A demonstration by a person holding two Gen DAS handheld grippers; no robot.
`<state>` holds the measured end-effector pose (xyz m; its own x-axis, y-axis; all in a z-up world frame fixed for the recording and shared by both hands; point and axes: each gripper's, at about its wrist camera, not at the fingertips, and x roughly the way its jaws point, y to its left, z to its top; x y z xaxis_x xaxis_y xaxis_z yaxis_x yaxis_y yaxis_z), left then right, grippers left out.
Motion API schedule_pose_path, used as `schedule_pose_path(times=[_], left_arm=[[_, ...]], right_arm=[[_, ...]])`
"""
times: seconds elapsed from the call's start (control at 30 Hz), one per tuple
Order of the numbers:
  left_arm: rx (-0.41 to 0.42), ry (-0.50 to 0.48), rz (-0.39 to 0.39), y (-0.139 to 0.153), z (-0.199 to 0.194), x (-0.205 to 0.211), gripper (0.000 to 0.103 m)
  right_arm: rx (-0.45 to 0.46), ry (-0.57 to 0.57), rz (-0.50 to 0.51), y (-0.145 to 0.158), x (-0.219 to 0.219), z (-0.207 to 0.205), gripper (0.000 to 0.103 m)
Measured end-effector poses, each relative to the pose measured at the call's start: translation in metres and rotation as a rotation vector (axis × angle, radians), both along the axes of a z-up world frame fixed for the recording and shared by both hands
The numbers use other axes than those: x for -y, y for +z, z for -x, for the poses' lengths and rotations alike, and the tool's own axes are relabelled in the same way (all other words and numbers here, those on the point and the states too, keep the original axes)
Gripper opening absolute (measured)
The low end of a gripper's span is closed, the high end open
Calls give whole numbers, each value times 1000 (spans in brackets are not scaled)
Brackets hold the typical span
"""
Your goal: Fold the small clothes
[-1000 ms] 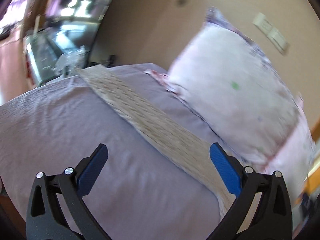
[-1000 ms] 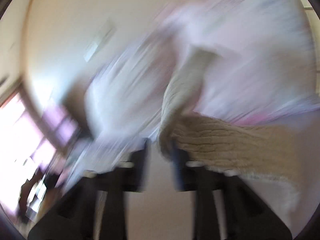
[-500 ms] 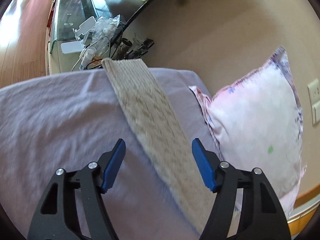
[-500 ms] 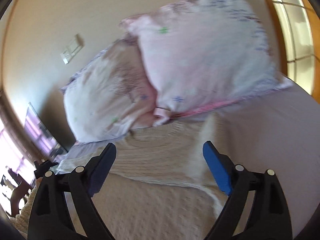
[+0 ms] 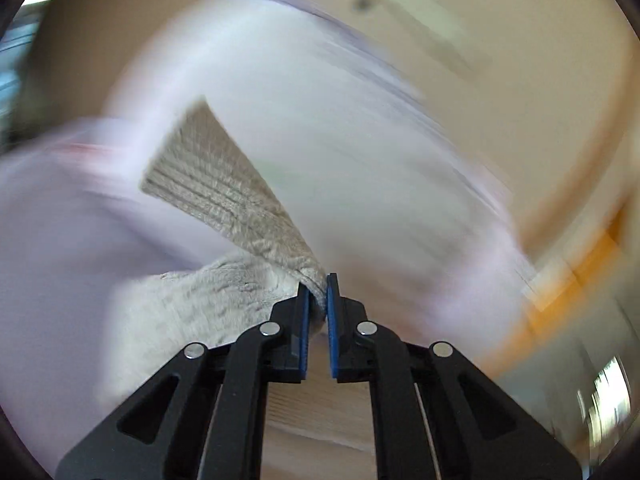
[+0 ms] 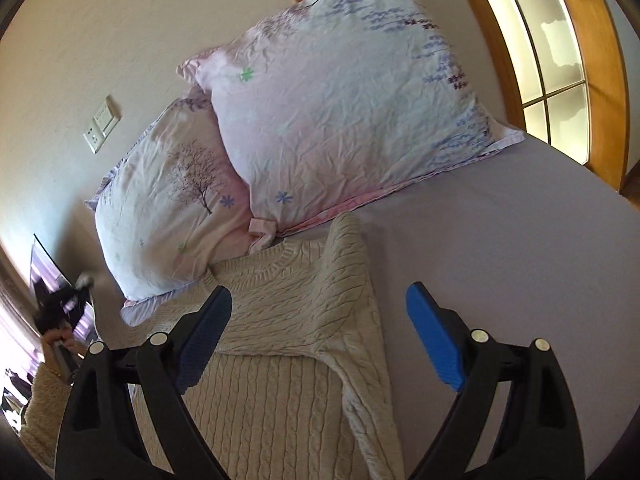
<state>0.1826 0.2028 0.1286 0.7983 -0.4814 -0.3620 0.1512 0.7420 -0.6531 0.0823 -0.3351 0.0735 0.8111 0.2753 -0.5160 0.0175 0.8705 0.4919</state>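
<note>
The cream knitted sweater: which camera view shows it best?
The right wrist view: the sweater lies sharp on the bed, one sleeve folded across it. The left wrist view is blurred and shows only a sleeve pinched in the left gripper.

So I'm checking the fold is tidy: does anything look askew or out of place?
Nothing damaged. The cream cable-knit sweater lies flat on the lilac bedsheet, its collar touching the floral pillows. One sleeve is lifted, pinched in the left gripper; the right gripper is open.

Two floral pillows (image 6: 320, 112) lean against a beige wall (image 6: 132, 32) beside a wood-framed window (image 6: 548, 52).
</note>
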Motion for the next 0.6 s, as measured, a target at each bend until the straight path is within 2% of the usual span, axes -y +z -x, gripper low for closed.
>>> schedule_pose_path(times=[0.03, 0.07, 0.1, 0.13, 0.2, 0.27, 0.37, 0.43, 0.5, 0.6], left_arm=[[4, -137, 11, 2, -3, 42, 12], [-7, -267, 11, 1, -3, 84, 26], [-26, -409, -6, -4, 2, 131, 33], [-38, -494, -41, -9, 10, 162, 39], [-31, -590, -128, -18, 35, 195, 44], [-17, -581, -189, -23, 57, 189, 56], [-29, -522, -232, -31, 95, 147, 57], [-52, -511, -248, -40, 131, 110, 61], [-71, -525, -238, -52, 164, 79, 66], [-122, -527, -195, -78, 220, 38, 74]], right_arm=[[0, 5, -5, 0, 0, 1, 91], [-1, 11, -2, 0, 0, 2, 91], [-3, 18, 5, 0, -1, 3, 91], [-9, 27, 13, 0, -1, 6, 91], [-24, 56, 14, 0, 2, 16, 91], [-39, 82, 21, 0, 9, 32, 91], [-75, 119, 13, -7, 21, 53, 91], [-130, 180, -45, -21, 32, 70, 91], [-196, 256, -120, -38, 38, 89, 91], [-257, 350, -173, -58, 43, 122, 91]])
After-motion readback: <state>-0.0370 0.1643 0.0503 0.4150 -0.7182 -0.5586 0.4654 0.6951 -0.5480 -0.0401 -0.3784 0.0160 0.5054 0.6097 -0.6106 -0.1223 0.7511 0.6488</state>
